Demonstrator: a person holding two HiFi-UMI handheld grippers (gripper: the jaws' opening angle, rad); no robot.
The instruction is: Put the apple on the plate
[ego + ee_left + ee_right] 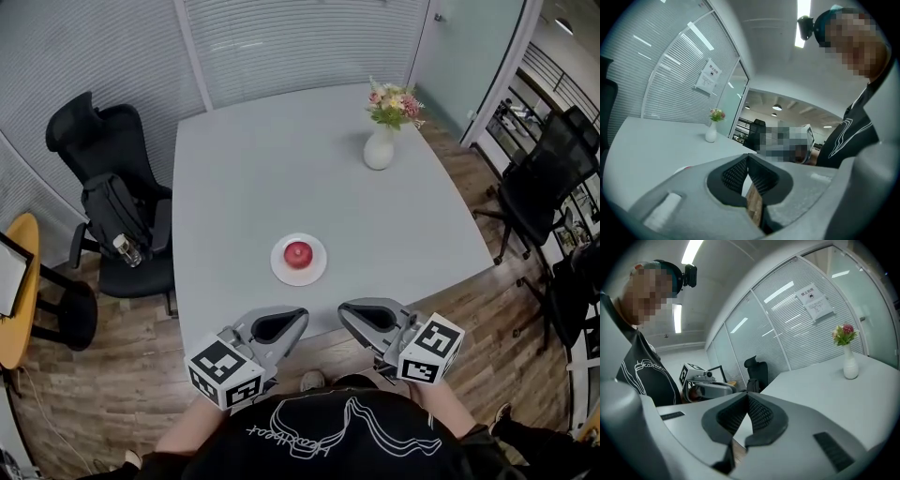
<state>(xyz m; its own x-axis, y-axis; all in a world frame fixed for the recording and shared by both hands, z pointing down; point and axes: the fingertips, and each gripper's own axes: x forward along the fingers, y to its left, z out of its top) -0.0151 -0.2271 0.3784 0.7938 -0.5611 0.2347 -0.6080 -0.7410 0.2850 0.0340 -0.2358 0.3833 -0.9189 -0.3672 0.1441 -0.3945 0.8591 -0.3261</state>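
A red apple (298,253) lies in the middle of a small white plate (280,269) on the grey table (244,169), near its front edge. My left gripper (302,317) hangs at the front edge, below and left of the plate, with its jaws shut and nothing between them (747,157). To its right my right gripper (343,312) is also shut and empty (747,394). Their tips point towards each other with a small gap between them. Neither touches the plate or the apple. The left gripper (705,385) also shows in the right gripper view.
A white vase of flowers (379,148) stands at the table's far right. A black office chair with a backpack (117,211) is at the table's left side, more black chairs (539,187) at the right. A yellow round table (14,291) is at far left.
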